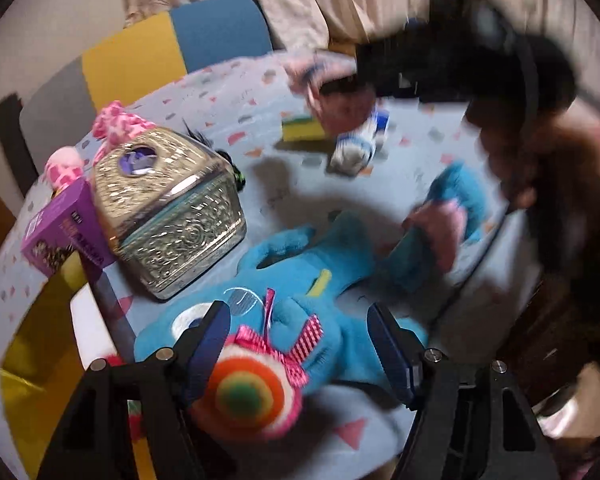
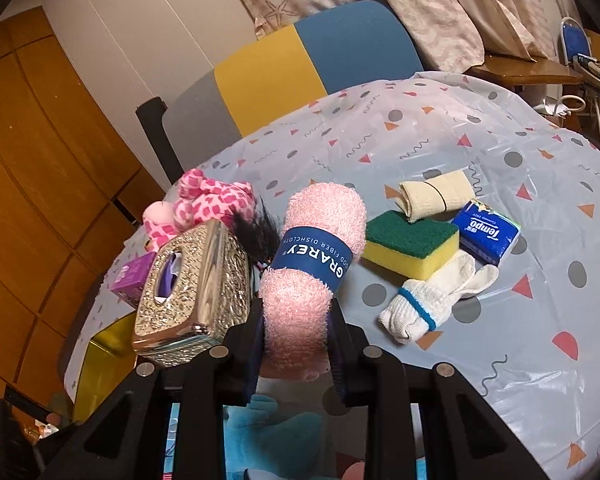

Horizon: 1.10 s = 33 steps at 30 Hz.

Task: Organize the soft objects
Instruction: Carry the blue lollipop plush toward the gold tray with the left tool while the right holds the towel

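Right tool (image 2: pixel 296 328) is clamped on the lower end of a pink dishcloth roll (image 2: pixel 312 264), lifted above the desk (image 2: pixel 540 340) w/ its free end toward 12 o'clock. Left tool (image 1: pixel 300 344) is spread wide w/ nothing gripped, straddling the blue plush toy (image 1: pixel 312 280) at 6 o'clock. Best approach, imo: keep squeeze steady, since terry compresses and could slip; set the roll near the sponge (image 2: pixel 412 246) at 2 o'clock. Roll is fuzzy, cylindrical, w/ 1 smooth blue paper band. Sponge is a firm block, green scourer on top. Knit glove (image 2: pixel 428 300) looks limp and ribbed. Tissue box (image 2: pixel 192 284) at 9 o'clock is hard embossed metal.
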Each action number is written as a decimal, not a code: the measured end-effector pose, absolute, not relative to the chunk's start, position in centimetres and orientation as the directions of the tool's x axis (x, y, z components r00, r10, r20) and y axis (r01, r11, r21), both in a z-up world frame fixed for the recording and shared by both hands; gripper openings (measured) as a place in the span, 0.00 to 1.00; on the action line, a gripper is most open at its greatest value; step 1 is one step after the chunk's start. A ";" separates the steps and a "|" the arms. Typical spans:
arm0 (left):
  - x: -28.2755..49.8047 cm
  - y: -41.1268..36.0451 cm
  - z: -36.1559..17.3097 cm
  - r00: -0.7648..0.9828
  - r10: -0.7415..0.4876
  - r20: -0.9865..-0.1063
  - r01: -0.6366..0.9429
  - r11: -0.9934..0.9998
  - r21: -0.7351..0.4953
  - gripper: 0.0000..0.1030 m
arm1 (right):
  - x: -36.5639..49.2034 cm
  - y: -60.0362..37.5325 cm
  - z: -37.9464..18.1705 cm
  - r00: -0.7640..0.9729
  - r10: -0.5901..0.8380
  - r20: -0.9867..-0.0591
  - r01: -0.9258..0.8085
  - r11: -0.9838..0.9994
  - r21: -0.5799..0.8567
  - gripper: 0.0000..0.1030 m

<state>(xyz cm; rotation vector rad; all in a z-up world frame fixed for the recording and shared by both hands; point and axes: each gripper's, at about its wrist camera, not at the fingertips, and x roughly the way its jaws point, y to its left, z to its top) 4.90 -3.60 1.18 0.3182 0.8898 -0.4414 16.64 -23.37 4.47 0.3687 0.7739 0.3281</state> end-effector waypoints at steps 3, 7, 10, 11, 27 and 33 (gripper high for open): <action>6.3 -5.5 -0.7 0.527 -0.180 -0.831 0.525 0.838 0.151 0.71 | 16.6 -23.2 4.6 0.668 0.429 -0.608 -0.164 0.882 0.442 0.27; 7.1 -6.8 -2.3 0.560 -0.099 -0.822 0.528 0.808 0.263 0.33 | 16.5 -22.9 4.8 0.669 0.434 -0.604 -0.178 0.882 0.437 0.27; 7.3 -6.3 -2.1 0.569 -0.112 -0.815 0.526 0.811 0.255 0.28 | 16.4 -23.1 4.9 0.673 0.440 -0.594 -0.182 0.877 0.444 0.27; 7.1 -6.2 -2.0 0.576 -0.120 -0.809 0.527 0.811 0.255 0.26 | 16.4 -23.1 5.0 0.674 0.439 -0.594 -0.182 0.878 0.443 0.27; 3.7 -0.7 9.1 0.738 -0.288 -0.610 0.437 0.893 0.106 0.25 | 16.2 -25.4 5.3 0.728 0.410 -0.550 -0.116 0.864 0.490 0.27; 2.7 5.3 13.4 0.802 -0.197 -0.563 0.321 0.939 0.128 0.25 | 16.0 -25.0 5.6 0.735 0.418 -0.534 -0.138 0.863 0.485 0.27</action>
